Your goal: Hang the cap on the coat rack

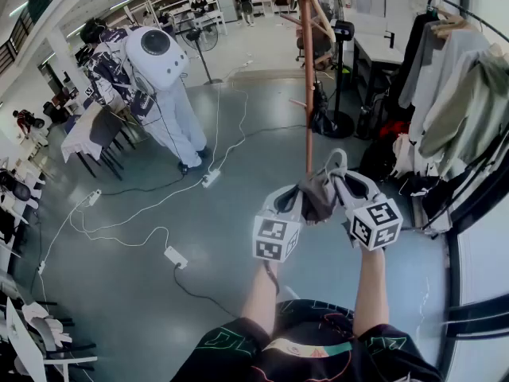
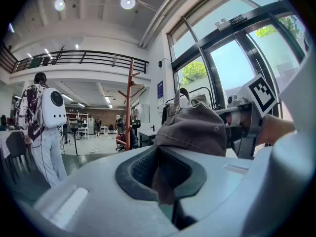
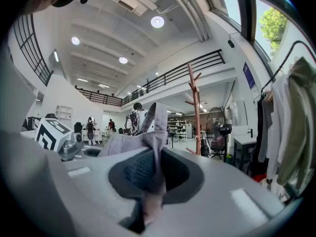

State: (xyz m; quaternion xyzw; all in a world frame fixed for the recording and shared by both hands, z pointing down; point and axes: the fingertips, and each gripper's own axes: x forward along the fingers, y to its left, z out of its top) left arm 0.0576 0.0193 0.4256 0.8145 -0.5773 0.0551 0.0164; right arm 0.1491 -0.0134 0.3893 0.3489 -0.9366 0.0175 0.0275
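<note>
A grey-brown cap (image 1: 316, 195) hangs between my two grippers, just in front of the red-brown coat rack pole (image 1: 307, 94). My left gripper (image 1: 296, 200) is shut on the cap's fabric; in the left gripper view the cap (image 2: 195, 128) bulges above the jaws and a fold of it runs down between them. My right gripper (image 1: 338, 183) is shut on the other side, with the cap's strap (image 3: 154, 132) pinched between its jaws. The coat rack (image 2: 129, 100) stands ahead in the left gripper view, and the same rack (image 3: 196, 107) rises with short pegs near its top in the right gripper view.
A garment rail with hanging clothes (image 1: 461, 94) stands at the right. A person with a white backpack (image 1: 155, 86) is at the back left by a table (image 1: 91, 130). White cables and power strips (image 1: 175, 255) lie on the floor. An office chair (image 3: 217, 144) is behind the rack.
</note>
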